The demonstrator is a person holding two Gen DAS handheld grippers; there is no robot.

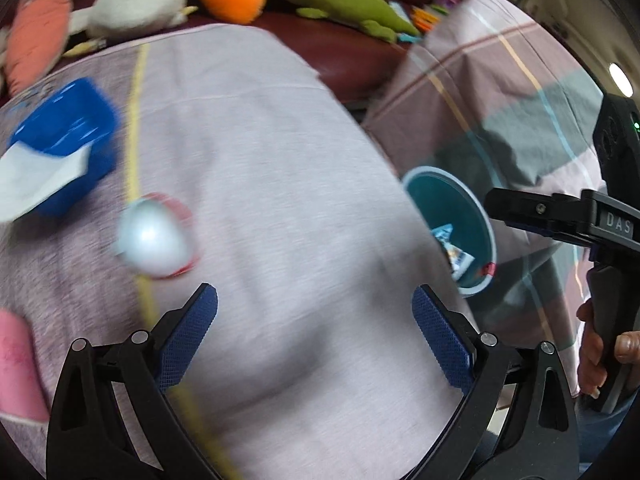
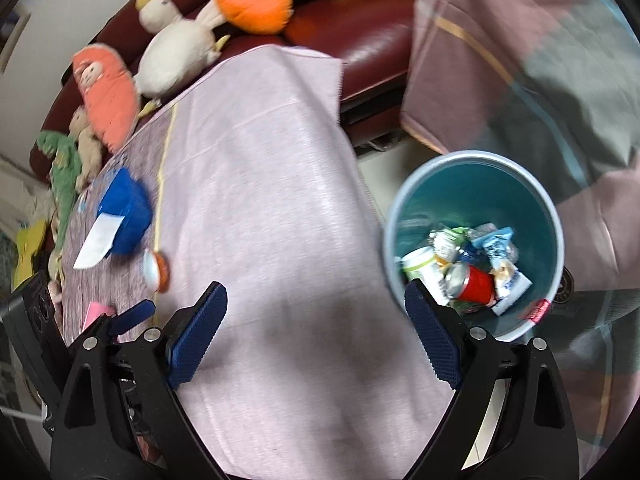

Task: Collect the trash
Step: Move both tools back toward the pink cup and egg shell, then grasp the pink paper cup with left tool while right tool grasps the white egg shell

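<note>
A teal trash bin (image 2: 536, 200) stands on the floor right of the cloth-covered table (image 2: 260, 200); it holds a red can (image 2: 476, 284), wrappers and cartons. It also shows in the left wrist view (image 1: 448, 196). On the table lie a silver-topped cup with a red rim (image 1: 154, 238), also in the right wrist view (image 2: 154, 268), and a blue box with white paper (image 1: 64, 144), also in the right wrist view (image 2: 124, 216). My left gripper (image 1: 314, 328) is open and empty above the cloth. My right gripper (image 2: 316, 332) is open and empty at the table edge beside the bin.
Plush toys (image 2: 176, 52) lie on a dark red sofa (image 2: 372, 44) behind the table. A plaid cloth (image 2: 520, 60) drapes furniture right of the bin. A pink item (image 1: 16, 368) sits at the table's left edge. The right gripper's body (image 1: 600, 224) shows in the left wrist view.
</note>
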